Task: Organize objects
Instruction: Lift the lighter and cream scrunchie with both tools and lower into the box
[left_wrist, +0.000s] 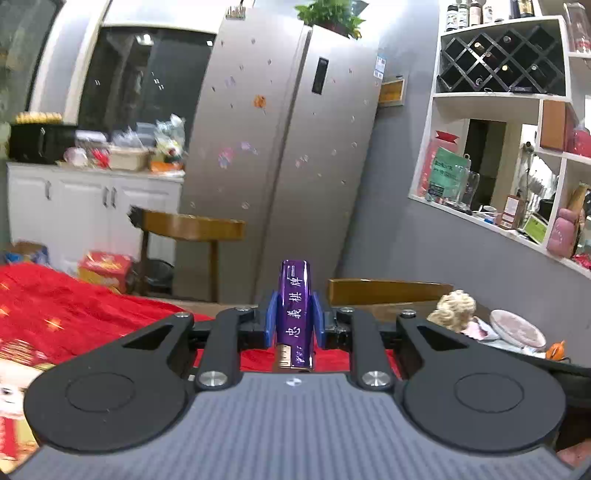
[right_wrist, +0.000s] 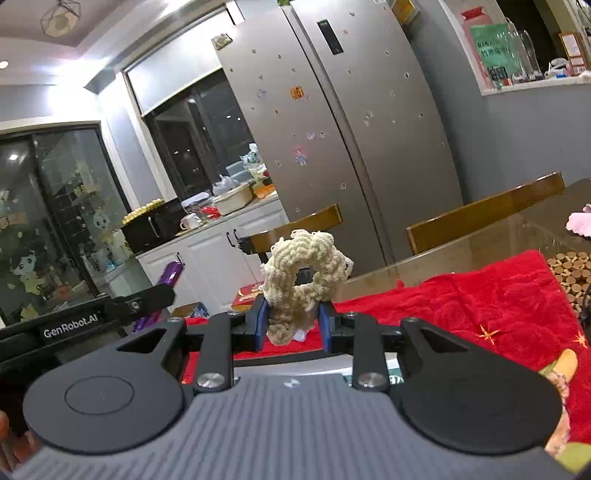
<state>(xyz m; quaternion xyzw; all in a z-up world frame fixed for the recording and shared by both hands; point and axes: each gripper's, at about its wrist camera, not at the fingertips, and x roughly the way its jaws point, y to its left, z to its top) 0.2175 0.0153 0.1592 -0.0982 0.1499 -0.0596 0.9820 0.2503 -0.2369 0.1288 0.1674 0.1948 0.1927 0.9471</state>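
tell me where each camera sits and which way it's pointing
Left wrist: sits on the left gripper, looking forward along its fingers across the red cloth toward the fridge; its own jaws show, shut on a purple box.
Right wrist: sits on the right gripper, facing the same fridge; its jaws grip a cream knitted ring, and the left gripper shows at the left edge.
Shared: fridge, red cloth, purple box, wooden chairs, counter.

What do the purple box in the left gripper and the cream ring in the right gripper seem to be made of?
Purple box: likely glossy printed card or film wrap; light glints along its flat edges. Cream ring: soft matte yarn or chenille, probably a scrunchie; looped, fuzzy, sagging surface.
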